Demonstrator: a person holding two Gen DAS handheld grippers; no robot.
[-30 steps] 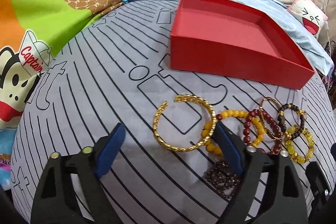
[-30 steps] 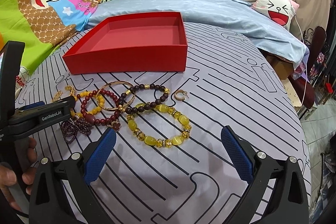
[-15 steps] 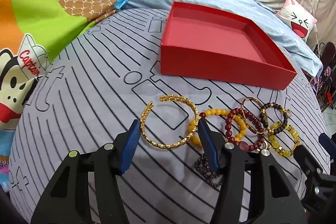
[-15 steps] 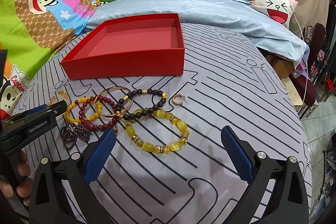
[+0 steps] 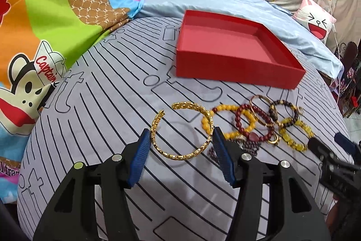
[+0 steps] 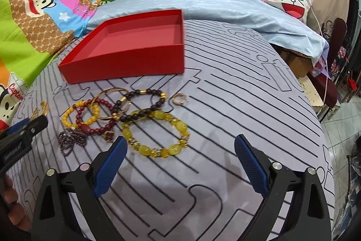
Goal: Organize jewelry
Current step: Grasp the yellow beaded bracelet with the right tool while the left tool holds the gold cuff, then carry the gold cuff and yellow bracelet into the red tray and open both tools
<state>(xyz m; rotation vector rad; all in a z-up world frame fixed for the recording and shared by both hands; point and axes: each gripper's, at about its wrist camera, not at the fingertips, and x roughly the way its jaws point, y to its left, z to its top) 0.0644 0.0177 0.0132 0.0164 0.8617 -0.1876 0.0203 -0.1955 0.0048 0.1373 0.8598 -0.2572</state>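
The left gripper (image 5: 180, 141) has its fingers spread around the gold bangle (image 5: 183, 130) on the bed, apparently ready to grasp. Next: pinch, lift, carry to the red box (image 5: 237, 73) beyond. The right gripper (image 6: 180, 150) hangs spread wide, empty.

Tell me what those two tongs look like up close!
Both the left tongs and the right tongs are chunky black plastic, shaped like a pair of triangles with cut-out holes. Each finger ends in a blue pad with a bumpy grid texture, and shiny round silver bolts sit on the joints. White lettering is printed on the side of the left tongs, too blurred to read.
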